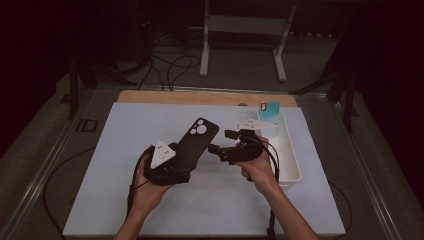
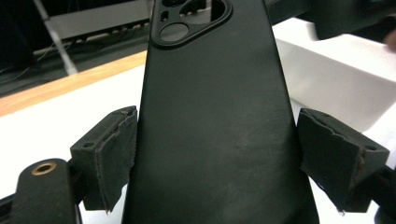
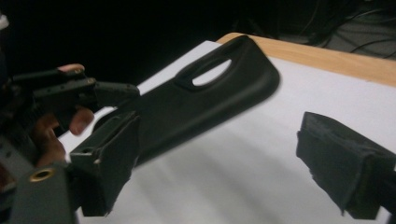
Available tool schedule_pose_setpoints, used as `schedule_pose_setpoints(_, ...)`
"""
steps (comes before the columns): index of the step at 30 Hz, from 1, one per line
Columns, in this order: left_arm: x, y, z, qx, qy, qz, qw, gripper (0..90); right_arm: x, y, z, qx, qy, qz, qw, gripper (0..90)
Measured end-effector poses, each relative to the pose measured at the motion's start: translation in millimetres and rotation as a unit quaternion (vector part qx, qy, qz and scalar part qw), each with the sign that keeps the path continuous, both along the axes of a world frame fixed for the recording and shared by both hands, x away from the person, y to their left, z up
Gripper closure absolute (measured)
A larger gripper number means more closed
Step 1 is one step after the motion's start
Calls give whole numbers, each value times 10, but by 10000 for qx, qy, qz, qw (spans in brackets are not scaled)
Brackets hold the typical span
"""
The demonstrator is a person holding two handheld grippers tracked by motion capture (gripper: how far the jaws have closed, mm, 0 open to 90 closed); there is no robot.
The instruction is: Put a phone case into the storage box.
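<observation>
A black phone case (image 1: 197, 137) with a camera cut-out at its far end hangs tilted above the white mat. My left gripper (image 1: 184, 162) is shut on its lower part. In the left gripper view the case (image 2: 215, 93) stands upright between the two pads (image 2: 116, 154), which press on its side edges. My right gripper (image 1: 222, 141) hovers just right of the case, open, with nothing between its jaws. The right gripper view has the case (image 3: 201, 102) slanting beyond its left jaw, with the left gripper (image 3: 79, 91) and a hand's fingers at the case's near end.
A white bin (image 1: 292, 165) stands at the right of the white mat (image 1: 150, 210), with a teal item (image 1: 270, 107) at its far end. A wooden table edge (image 1: 200, 97) runs behind the mat. Cables and a white frame's legs lie on the floor beyond.
</observation>
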State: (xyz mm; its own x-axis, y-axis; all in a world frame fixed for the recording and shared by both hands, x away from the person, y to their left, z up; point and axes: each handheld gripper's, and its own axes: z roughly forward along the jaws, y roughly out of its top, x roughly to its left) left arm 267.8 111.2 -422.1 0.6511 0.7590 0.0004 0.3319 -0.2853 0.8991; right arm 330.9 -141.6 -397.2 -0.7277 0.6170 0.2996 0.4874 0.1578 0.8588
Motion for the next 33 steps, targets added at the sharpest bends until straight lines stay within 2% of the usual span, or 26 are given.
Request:
schedule_pose_setpoints(3,-19,-31,3,2,-42,-72,10000,154,29,30,-4,165,182,122,9996,190)
schedule_pose_setpoints(7,-40,-92,0,-42,-120,-203,9997,153,43,56,-18,445,418,393,9974,365)
schedule_pose_setpoints(9,-50,-113,-1,-23,-135,-243,9996,152,46,57,-18,558,497,443,9962,439)
schedule_pose_setpoints(15,-58,-155,-25,78,-118,-262,9996,152,54,65,-13,698,601,499,9945,658)
schedule_pose_setpoints(18,-56,-170,-38,153,-103,-280,9994,153,47,63,-7,824,660,645,9923,752)
schedule_pose_setpoints(21,-54,-187,-51,199,-83,-270,9994,153,29,76,3,860,657,754,9913,785)
schedule_pose_setpoints(30,-61,-204,-59,279,-90,-201,9994,143,-1,114,13,873,625,751,9914,809)
schedule_pose_setpoints(31,-68,-216,-63,368,-105,-177,9991,141,-13,125,17,917,618,800,9906,831)
schedule_pose_setpoints(33,-71,-225,-65,379,-132,-143,9991,140,-26,137,26,911,584,806,9909,841)
